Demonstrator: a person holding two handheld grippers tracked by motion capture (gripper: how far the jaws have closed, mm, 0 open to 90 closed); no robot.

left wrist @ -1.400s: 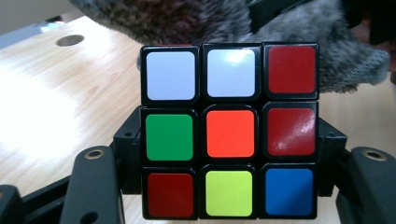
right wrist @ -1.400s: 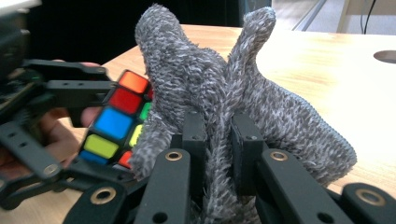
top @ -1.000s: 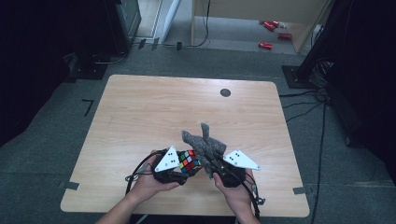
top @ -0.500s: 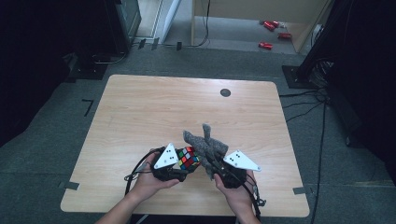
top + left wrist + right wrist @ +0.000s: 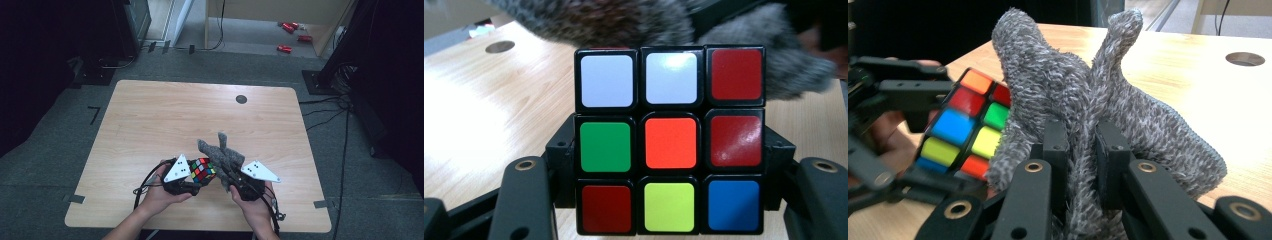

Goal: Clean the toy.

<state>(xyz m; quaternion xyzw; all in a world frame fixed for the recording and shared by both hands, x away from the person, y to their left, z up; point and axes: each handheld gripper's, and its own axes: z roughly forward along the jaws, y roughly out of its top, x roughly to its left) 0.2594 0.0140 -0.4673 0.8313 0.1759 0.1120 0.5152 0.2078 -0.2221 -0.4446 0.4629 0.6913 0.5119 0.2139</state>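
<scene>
Here left tongs (image 5: 196, 176) grip cube (image 5: 202, 169), right tongs (image 5: 231, 176) cloth (image 5: 220, 152)

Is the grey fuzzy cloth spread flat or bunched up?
Bunched up: the grey fuzzy cloth is pinched between the right gripper's black jaws, folds standing upward beside the multicoloured puzzle cube.

High view overhead facing forward, tool views close, sharing cube (image 5: 671, 142)

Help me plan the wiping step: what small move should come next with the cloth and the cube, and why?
Probably slide the grey cloth, pinched in the right gripper, across the cube. The left gripper clamps the cube by its sides, leaving the coloured faces exposed, and the cloth already lies against one side, so a short rub looks possible.
</scene>
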